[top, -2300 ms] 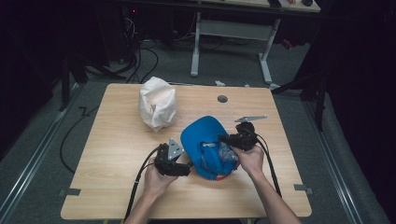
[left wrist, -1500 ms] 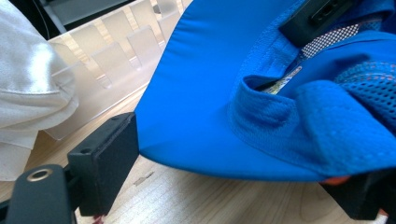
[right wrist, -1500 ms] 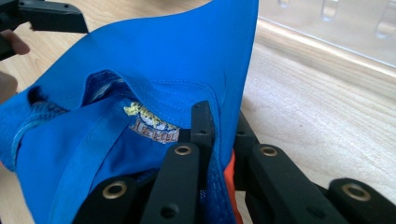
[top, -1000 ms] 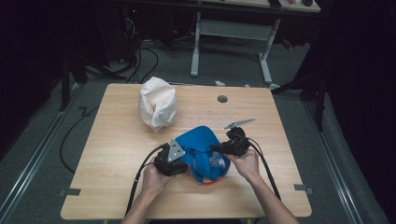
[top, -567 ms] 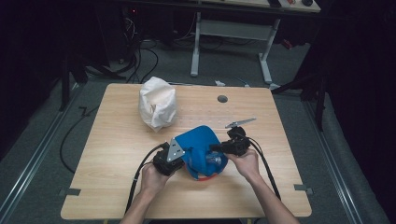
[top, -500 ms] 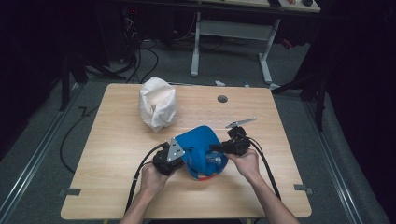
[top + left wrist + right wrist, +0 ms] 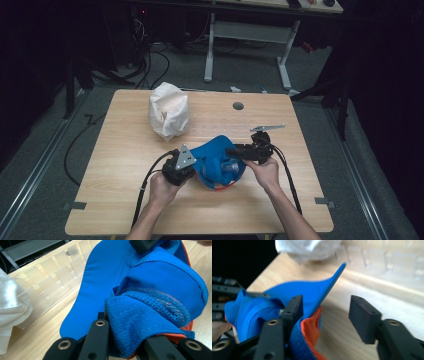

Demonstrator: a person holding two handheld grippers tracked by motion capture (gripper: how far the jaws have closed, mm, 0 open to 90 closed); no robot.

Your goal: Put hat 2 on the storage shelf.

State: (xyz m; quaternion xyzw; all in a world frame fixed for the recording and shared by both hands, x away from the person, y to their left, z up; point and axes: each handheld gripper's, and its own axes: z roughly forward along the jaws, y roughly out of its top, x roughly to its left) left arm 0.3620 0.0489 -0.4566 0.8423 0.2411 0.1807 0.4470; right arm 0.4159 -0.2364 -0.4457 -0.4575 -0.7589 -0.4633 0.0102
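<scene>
Where the high view looks down on the wooden table [image 7: 125, 200], a blue cap [image 7: 215, 160] sits between the two grippers, with an orange edge showing at its underside. The left gripper [image 7: 179, 167] presses against the cap's left side, held by the left hand [image 7: 162, 187], its grey plate on top and its cable trailing back toward the table's near edge. The right gripper [image 7: 250, 150] reaches the cap from the other side, held by the right hand [image 7: 262, 172]. Beyond the left gripper's jaws lies a crumpled white bag [image 7: 169, 110], well apart from the cap. A small round hole [image 7: 238, 106] in the tabletop and a thin metal piece [image 7: 267, 128] lie beyond the right gripper.

Along the left gripper's own view, the jaws have closed on a bunched fold of the cap's blue mesh [image 7: 150, 312], which bulges up between them and hides most of what is ahead. The cap's smooth brim [image 7: 100, 282] stretches away past the jaw tips. A clear plastic rack [image 7: 50, 282] lies on the wood to the side of the brim, and the white bag [image 7: 12, 307] is at the frame's edge.

Seen from the right gripper's view, the jaws stand wide. One jaw rests against the cap's fabric [image 7: 262, 312] beside its orange lining [image 7: 310, 327]; the other stands free over bare wood. The brim [image 7: 322, 287] points ahead of the jaws toward the clear rack [image 7: 387, 262] and the white bag [image 7: 307, 247].
</scene>
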